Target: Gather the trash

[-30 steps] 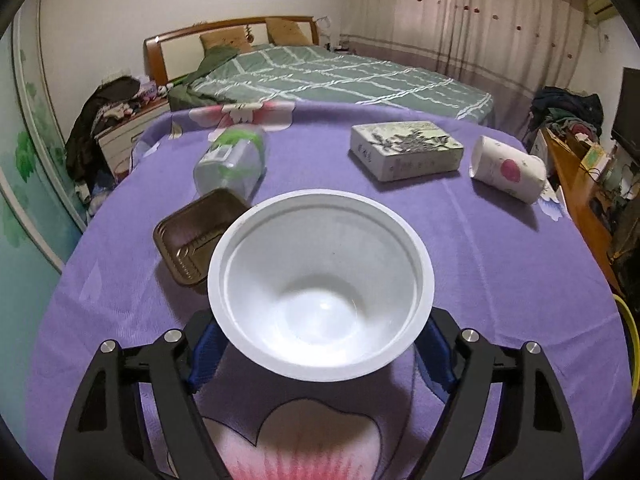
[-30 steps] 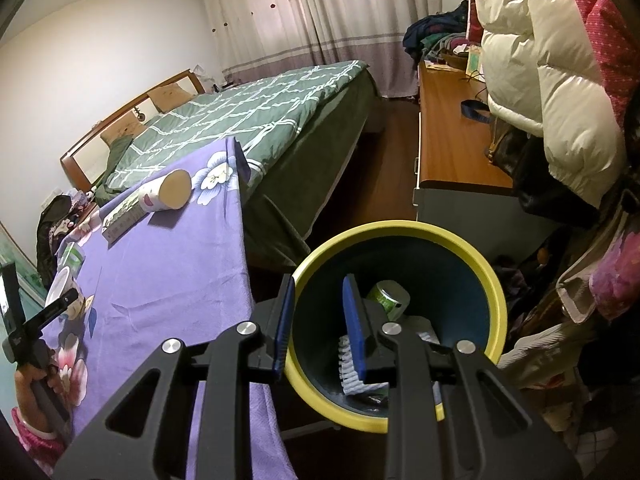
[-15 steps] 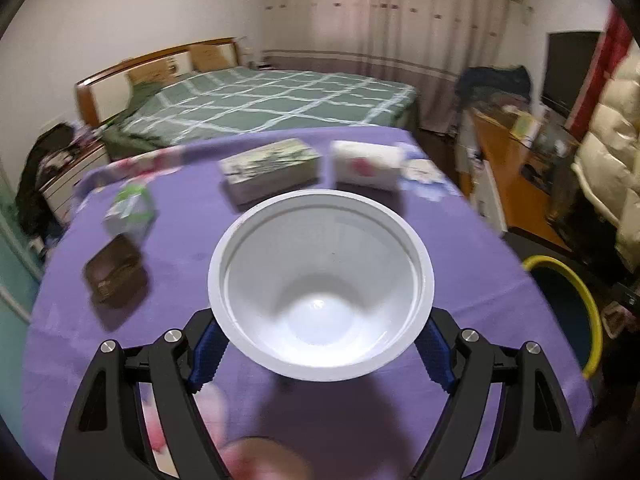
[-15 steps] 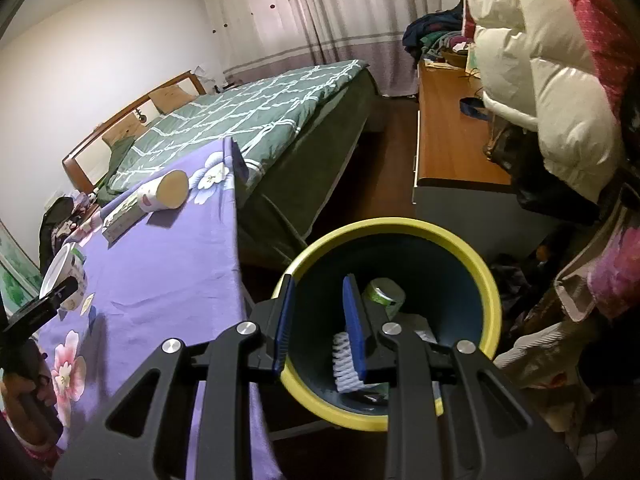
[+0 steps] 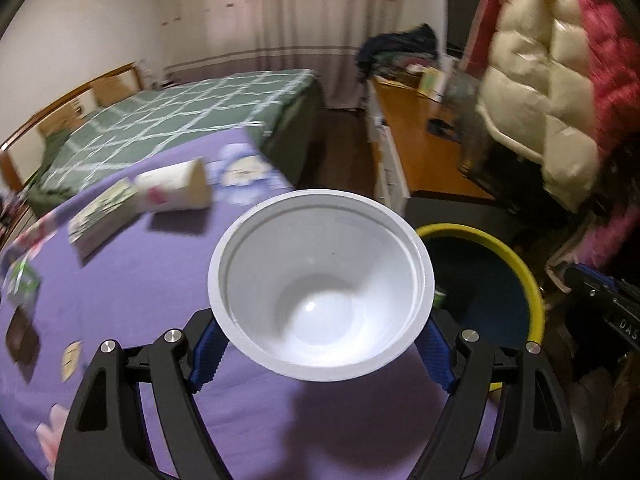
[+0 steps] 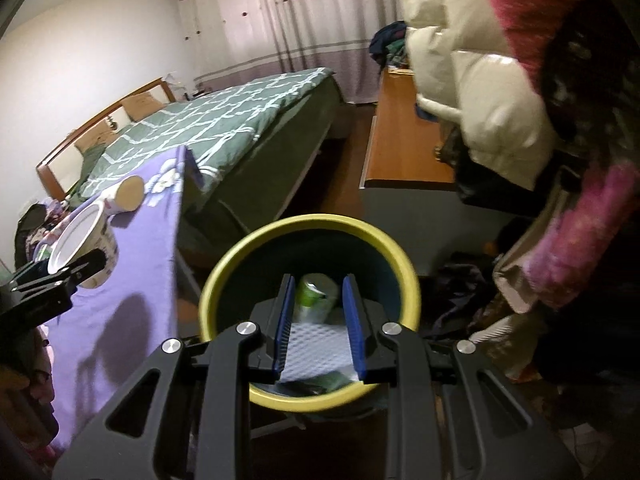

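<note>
The desk (image 5: 120,280) under its purple cloth is blurred, so the box (image 5: 102,216) and tipped paper cup (image 5: 176,192) near its far edge are hard to read. Beside the desk's right edge, the yellow-rimmed bin (image 6: 308,240) holds half-hidden trash. The white bowl (image 5: 320,300), mouth up and tilted forward, sits clamped in the left hand-held gripper (image 5: 320,354). The right hand-held gripper (image 6: 318,328) hovers narrowly parted, holding nothing, over the bin.

A bowl (image 5: 320,288) sits between the left gripper's (image 5: 320,344) fingers above the table edge (image 5: 120,280), the bin (image 5: 500,248) just to its right. A paper cup (image 5: 176,192) and box (image 5: 104,212) lie behind on the table. A can (image 6: 314,294) lies in the bin, before the right gripper (image 6: 318,328).
</note>
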Demonstrator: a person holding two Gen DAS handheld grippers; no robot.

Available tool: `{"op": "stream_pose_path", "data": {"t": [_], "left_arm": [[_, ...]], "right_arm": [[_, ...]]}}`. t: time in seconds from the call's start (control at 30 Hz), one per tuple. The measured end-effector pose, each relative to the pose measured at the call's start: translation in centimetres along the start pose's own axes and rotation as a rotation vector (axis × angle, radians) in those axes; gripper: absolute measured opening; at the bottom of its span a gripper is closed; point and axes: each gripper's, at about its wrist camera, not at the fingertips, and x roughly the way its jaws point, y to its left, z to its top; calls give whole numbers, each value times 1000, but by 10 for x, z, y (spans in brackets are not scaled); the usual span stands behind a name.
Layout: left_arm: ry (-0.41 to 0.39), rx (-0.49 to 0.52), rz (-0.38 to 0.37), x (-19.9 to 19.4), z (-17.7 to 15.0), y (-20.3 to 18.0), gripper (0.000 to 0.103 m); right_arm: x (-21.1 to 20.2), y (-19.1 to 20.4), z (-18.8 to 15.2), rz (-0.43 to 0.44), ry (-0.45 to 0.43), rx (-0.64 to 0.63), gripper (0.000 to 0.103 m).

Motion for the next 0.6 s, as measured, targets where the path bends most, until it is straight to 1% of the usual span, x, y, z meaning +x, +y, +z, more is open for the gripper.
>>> {"op": "stream_pose_path", "data": {"t": [0.13, 0.33, 0.4, 0.43, 0.5, 0.6], "left_arm": [[24, 44, -57, 17, 8, -39, 80], [52, 106, -107, 39, 14, -87, 80], [64, 117, -118, 46, 16, -98, 80], [79, 118, -132, 52, 17, -104, 86], [97, 109, -133, 59, 18, -109, 92], [95, 99, -128, 56, 15, -106, 92]], "right_arm": [[-2, -20, -6, -20, 7, 30, 25], [-6, -38, -11, -40, 5, 64, 28], [-8, -41, -12, -49, 3, 67, 32], [-8, -43, -12, -53, 0, 69, 34], [-9, -45, -12, -55, -1, 73, 36], [-9, -46, -12, -57, -1, 73, 36]]}}
